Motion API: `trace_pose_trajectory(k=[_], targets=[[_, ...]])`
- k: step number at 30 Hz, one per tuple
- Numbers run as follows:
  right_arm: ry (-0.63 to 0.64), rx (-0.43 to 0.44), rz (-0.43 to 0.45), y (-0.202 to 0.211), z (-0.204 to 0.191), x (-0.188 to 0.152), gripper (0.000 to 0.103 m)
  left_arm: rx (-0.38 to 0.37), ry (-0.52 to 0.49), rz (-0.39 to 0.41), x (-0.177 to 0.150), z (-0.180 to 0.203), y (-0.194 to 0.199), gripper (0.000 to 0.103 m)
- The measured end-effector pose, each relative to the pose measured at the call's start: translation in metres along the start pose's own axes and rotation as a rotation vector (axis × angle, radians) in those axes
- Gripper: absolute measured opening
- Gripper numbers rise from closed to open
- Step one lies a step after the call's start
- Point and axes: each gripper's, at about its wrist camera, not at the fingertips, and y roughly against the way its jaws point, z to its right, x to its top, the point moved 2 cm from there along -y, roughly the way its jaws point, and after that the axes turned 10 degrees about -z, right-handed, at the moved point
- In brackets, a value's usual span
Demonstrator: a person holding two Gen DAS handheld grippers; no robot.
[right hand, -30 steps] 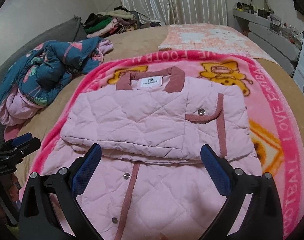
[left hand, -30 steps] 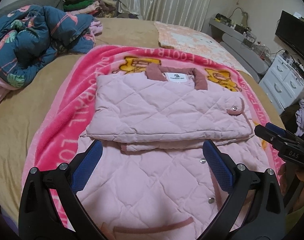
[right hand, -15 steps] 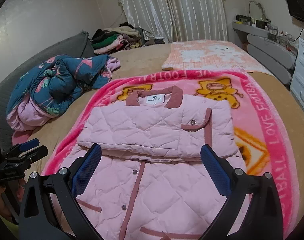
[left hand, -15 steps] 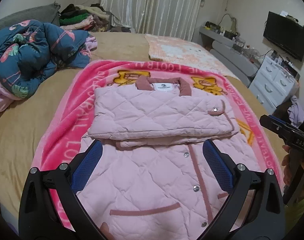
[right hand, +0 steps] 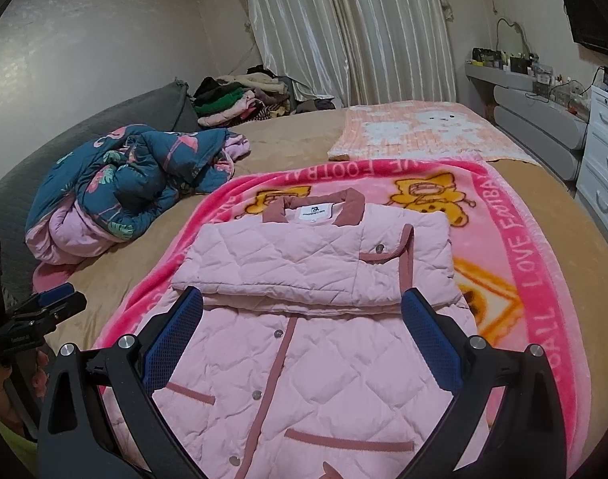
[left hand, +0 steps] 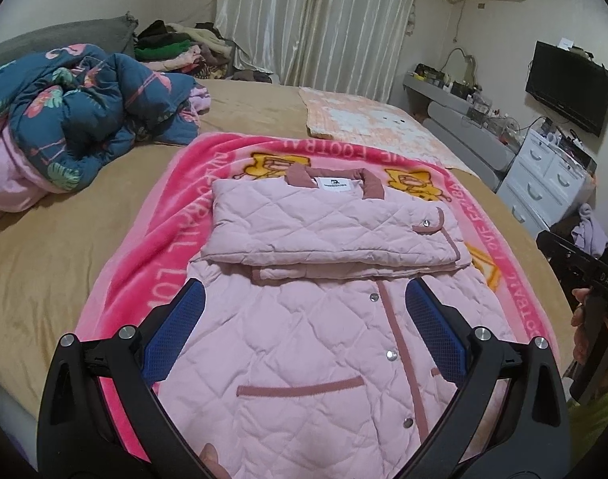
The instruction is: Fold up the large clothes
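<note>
A pale pink quilted jacket (left hand: 316,331) (right hand: 304,367) with dusty-rose trim lies flat on a bright pink cartoon blanket (left hand: 152,263) (right hand: 535,263), collar at the far end. Its sleeves are folded across the chest into a thick band (left hand: 328,227) (right hand: 316,263). My left gripper (left hand: 304,299) hovers open above the lower front panel, holding nothing. My right gripper (right hand: 302,303) also stands open and empty over the snap placket. In the left wrist view the right gripper shows at the right edge, held in a hand (left hand: 583,319).
A crumpled teal flamingo duvet (left hand: 76,107) (right hand: 136,175) lies at the left of the tan bed (left hand: 36,271). A peach checked cloth (right hand: 424,131) lies beyond the blanket. Piled clothes (right hand: 240,95) sit by the curtain; white drawers (left hand: 543,183) stand at the right.
Both grippers have drawn back and risen from the jacket, so its lower half, pocket trims and more of the room now show. The jacket has not moved.
</note>
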Motion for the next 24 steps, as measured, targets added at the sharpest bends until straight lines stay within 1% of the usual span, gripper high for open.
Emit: trace_pose_trajectory(k=[7,12,24], targets=[[0.012,-0.008,0.017,0.014,-0.005,-0.018,0.099,-0.007,0.016,0.019,-0.022,-0.011,0.011,0.094],[0.008,-0.021,0.022,0.023,-0.004,-0.034,0.099,-0.02,0.032,0.018,-0.038,-0.017,0.011,0.094],[-0.005,-0.057,0.011,0.038,0.011,-0.073,0.099,-0.011,0.007,0.003,-0.072,-0.018,0.011,0.094]])
